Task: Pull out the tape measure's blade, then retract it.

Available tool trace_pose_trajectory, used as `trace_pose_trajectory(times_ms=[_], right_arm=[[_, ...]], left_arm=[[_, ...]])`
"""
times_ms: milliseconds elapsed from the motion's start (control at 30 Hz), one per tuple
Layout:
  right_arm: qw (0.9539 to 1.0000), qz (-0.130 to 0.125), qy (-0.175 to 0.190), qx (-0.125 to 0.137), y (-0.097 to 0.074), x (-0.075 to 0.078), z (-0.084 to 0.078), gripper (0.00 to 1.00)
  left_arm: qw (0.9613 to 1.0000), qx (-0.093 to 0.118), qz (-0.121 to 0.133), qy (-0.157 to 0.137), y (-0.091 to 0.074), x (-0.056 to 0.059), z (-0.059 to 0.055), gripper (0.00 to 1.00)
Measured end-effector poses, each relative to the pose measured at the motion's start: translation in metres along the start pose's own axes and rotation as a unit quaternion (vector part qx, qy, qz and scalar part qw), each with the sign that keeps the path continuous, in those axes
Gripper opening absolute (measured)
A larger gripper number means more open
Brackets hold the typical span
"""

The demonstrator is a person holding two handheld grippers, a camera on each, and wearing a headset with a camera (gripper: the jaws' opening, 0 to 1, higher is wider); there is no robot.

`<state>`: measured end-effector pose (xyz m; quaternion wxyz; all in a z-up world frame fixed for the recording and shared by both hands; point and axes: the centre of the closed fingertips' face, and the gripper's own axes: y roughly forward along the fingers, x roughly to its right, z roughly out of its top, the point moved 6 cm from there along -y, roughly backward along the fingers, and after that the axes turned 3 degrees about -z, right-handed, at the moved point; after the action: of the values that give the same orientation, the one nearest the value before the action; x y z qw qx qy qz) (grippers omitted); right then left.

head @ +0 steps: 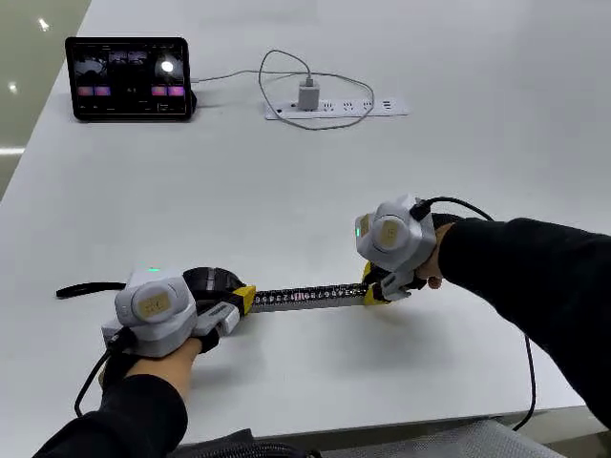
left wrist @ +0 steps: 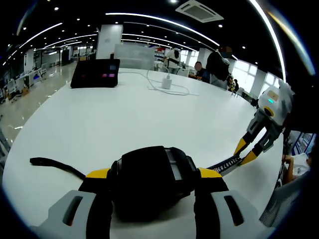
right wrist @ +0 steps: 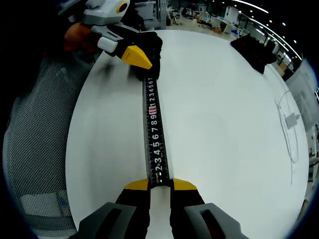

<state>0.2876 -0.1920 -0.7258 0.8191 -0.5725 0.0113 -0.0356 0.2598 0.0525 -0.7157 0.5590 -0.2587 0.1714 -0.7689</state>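
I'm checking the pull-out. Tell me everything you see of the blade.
The blade is a narrow dark strip with white numerals and one red mark. It is partly drawn out, running straight over the table from the black case in the left tongs to the right tongs, shut on its tip.

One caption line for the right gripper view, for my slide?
Right gripper pinches the pulled-out blade; left gripper clamps the case.
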Motion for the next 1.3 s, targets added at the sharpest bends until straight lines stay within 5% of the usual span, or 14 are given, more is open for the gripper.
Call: trace_pose_trajectory(times_ms=[1300], right_arm=[[0.9999,0.012,0.003,0.008,0.006,0.0,0.017,0.11]], left_arm=[[1.0,-0.007,0.002,-0.005,0.001,-0.002,0.0,0.62]])
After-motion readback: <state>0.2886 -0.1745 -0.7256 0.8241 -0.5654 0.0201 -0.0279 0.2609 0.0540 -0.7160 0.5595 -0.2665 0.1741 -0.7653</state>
